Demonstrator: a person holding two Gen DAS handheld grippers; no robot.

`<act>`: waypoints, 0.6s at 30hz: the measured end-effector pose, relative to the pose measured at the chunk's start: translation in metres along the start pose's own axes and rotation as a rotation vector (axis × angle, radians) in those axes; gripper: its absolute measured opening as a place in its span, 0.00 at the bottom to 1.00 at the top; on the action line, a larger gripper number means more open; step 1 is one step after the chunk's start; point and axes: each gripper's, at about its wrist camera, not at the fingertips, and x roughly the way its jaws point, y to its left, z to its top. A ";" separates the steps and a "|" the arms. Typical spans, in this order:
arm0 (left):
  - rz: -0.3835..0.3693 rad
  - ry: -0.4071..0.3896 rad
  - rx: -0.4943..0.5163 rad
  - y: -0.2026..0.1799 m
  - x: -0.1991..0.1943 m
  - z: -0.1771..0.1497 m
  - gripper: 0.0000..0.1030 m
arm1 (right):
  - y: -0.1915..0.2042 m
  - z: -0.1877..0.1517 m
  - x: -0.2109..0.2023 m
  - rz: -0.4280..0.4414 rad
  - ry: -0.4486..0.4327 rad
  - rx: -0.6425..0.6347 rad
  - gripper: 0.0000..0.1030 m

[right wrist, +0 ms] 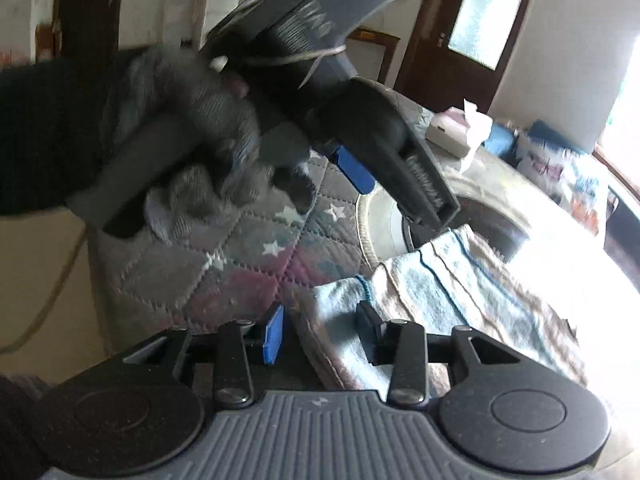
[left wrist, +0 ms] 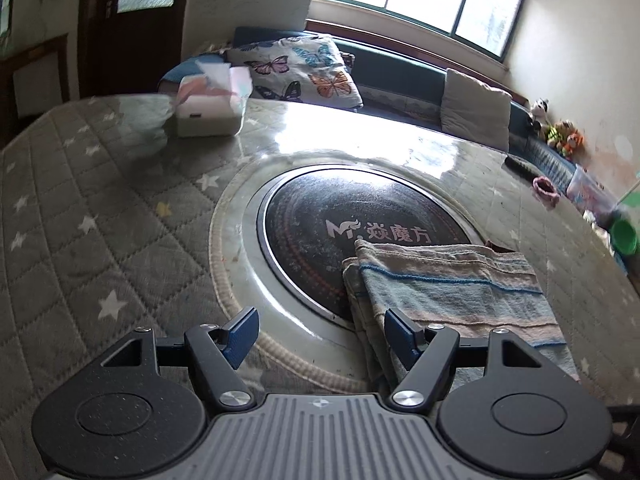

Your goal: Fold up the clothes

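Observation:
A folded striped towel (left wrist: pixel 448 292), blue and beige, lies on the table's right side and partly over the black round cooktop (left wrist: pixel 320 220). My left gripper (left wrist: pixel 320 336) hovers open beside the towel's near left edge, with its right finger (left wrist: pixel 400 334) above the cloth and nothing between the jaws. In the right wrist view the towel (right wrist: pixel 440 288) lies ahead, and its near left corner sits between the parted jaws of my right gripper (right wrist: pixel 320 334); the pads do not press on it. A gloved hand (right wrist: pixel 200 128) holds the left gripper (right wrist: pixel 394 206) above the towel's far end.
A quilted grey cover with stars (left wrist: pixel 100 220) lies on the table. A tissue box (left wrist: pixel 208 108) stands at the far left. A dark remote (left wrist: pixel 520 166), a pink hair tie (left wrist: pixel 544 188) and a green bowl (left wrist: pixel 624 236) sit at the right edge. A bench with pillows (left wrist: pixel 304 68) runs behind.

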 end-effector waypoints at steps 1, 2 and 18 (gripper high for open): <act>-0.007 0.004 -0.015 0.002 -0.001 -0.001 0.72 | 0.004 0.000 0.001 -0.018 0.002 -0.023 0.38; -0.014 0.008 -0.030 0.003 -0.001 -0.002 0.72 | 0.008 0.000 0.003 -0.034 0.005 -0.040 0.37; -0.159 0.054 -0.296 0.005 -0.006 -0.009 0.73 | -0.024 0.006 -0.027 -0.036 -0.077 0.130 0.12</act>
